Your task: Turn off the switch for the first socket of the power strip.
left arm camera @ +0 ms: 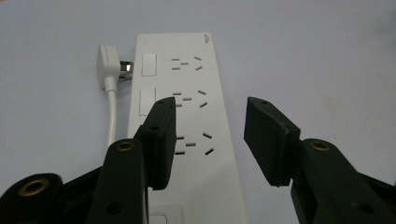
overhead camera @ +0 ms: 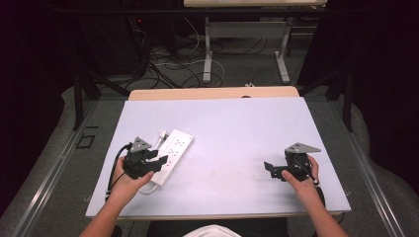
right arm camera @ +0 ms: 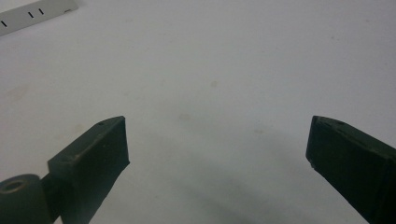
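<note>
A white power strip (overhead camera: 172, 154) lies on the table's left, its long axis slanting away toward the right. The left gripper (overhead camera: 157, 161) straddles its near end, jaws apparently not pressing; the right gripper (overhead camera: 269, 169) gapes, holding nothing.

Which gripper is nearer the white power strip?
Left. The left gripper is over the power strip, jaws straddling it; the right gripper sits far across the table, jaws open.
</note>
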Demonstrator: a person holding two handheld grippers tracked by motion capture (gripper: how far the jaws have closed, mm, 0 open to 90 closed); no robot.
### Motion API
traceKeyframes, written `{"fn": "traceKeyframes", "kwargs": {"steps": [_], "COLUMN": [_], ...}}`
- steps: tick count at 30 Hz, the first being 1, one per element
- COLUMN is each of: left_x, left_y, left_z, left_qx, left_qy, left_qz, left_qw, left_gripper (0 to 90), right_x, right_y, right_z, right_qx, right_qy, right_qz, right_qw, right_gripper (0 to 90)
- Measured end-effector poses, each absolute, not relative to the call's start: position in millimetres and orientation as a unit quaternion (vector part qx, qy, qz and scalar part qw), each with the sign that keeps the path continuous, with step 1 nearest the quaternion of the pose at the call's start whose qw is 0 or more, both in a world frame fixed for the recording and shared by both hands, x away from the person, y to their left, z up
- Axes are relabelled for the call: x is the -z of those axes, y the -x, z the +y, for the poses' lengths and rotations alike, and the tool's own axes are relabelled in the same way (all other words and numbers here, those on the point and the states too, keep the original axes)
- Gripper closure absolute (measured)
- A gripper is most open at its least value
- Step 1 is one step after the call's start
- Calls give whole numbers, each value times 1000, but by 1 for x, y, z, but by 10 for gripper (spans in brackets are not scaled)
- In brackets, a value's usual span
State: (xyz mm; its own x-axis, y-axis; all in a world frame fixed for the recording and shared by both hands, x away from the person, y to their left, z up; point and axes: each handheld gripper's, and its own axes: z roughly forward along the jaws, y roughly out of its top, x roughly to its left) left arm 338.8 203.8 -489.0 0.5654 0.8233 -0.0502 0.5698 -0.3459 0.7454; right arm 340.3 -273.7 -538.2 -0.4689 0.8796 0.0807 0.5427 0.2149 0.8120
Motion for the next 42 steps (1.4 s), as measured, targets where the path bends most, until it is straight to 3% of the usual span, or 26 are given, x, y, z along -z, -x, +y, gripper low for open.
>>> {"fn": "traceKeyframes", "kwargs": {"steps": [15,33,42], "left_x": [480,481,488], "left_y": [-348,-368,-379], "left_z": [202,200,203], "left_qx": [-160,-137,-120], "left_qy": [-800,-810,-805], "left_qz": [446,463,490], "left_qw": [368,333,312], "left_gripper": [630,898,900], "right_x": [539,540,540], "right_y": [-341,-341,-341], "right_z": [-274,-274,-274], "right_qx": [-412,-411,-409], "right_qy": [-473,-476,-477], "right_qz": [752,751,752], "right_qw": [202,200,199], "right_gripper": [54,56,57]}}
